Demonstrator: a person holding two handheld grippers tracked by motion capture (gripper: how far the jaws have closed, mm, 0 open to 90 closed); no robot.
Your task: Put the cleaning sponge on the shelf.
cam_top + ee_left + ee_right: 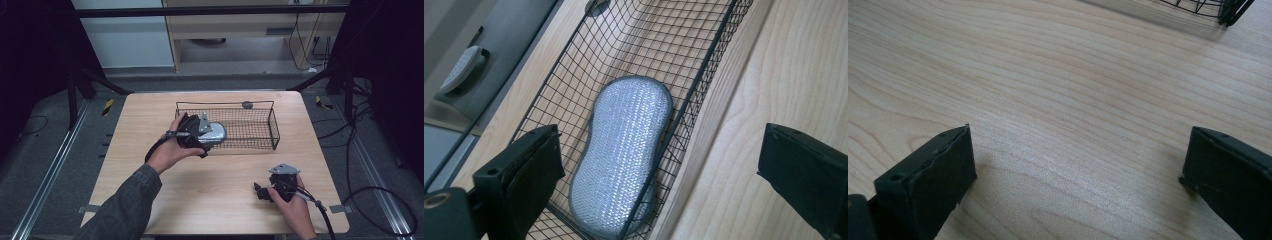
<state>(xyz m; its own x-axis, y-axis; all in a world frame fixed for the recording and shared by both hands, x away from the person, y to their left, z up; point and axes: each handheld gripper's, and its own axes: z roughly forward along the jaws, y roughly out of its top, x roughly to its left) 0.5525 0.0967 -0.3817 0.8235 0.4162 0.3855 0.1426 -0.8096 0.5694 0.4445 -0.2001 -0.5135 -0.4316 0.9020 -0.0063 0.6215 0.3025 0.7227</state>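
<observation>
A silver mesh scouring pad [624, 155] [215, 131] lies flat at the left end of a black wire basket [272, 122] [704, 70] on the wooden table. My left gripper [196, 134] [659, 170] hangs just above that end of the basket, open, with its jaws wide apart over the pad and touching nothing. My right gripper [272, 189] [1078, 175] rests low over bare wood near the table's front right, open and empty, jaws wide apart.
A corner of the basket [1220, 10] lies far ahead in the right gripper view. The wooden table [150, 115] has bare wood left of and in front of the basket. A small grey disc [247, 104] sits behind the basket's far rim. Cables trail off the floor at right.
</observation>
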